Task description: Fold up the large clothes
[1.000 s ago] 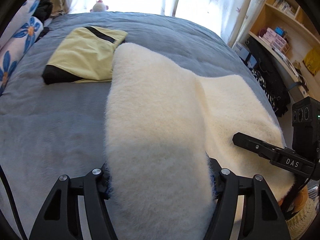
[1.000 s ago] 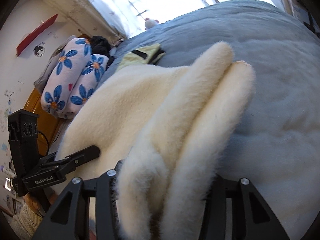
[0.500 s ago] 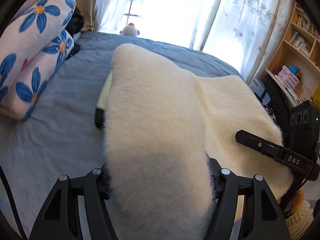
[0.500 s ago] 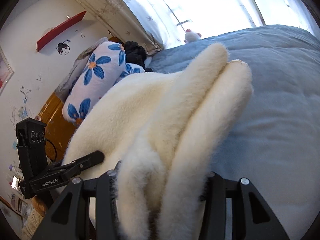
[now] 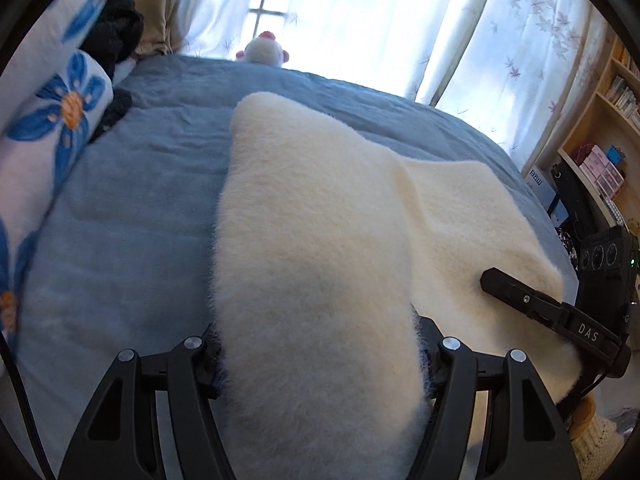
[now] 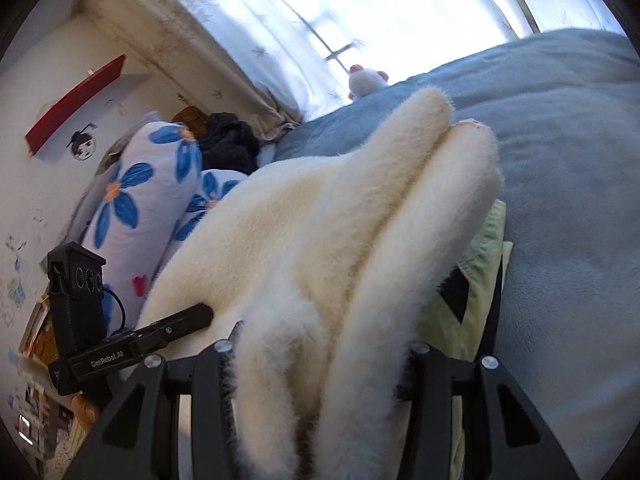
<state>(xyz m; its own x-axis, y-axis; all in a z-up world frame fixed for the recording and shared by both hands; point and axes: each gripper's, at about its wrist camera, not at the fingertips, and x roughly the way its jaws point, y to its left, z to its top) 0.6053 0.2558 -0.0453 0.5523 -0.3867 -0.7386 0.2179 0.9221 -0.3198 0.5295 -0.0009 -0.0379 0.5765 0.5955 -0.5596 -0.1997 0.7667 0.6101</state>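
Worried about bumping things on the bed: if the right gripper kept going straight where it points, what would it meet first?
Probably the yellow garment lying on the blue bedcover; the cream fleece it grips hides the exact line.

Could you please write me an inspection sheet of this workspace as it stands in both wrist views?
Surface: bed with a blue-grey cover, lightly creased.
Job's things: cream fleece bunched in thick folds and spanning both claws; folded yellow garment with black trim, partly under the fleece.
Clutter: floral pillows, dark clothing, plush toy at the far edge.
Grippers: left claw shut on the fleece; right claw shut on the fleece.
Cables: one black cable at the left claw's camera box.
Surroundings: bright curtained window, bookshelf, red wall shelf.
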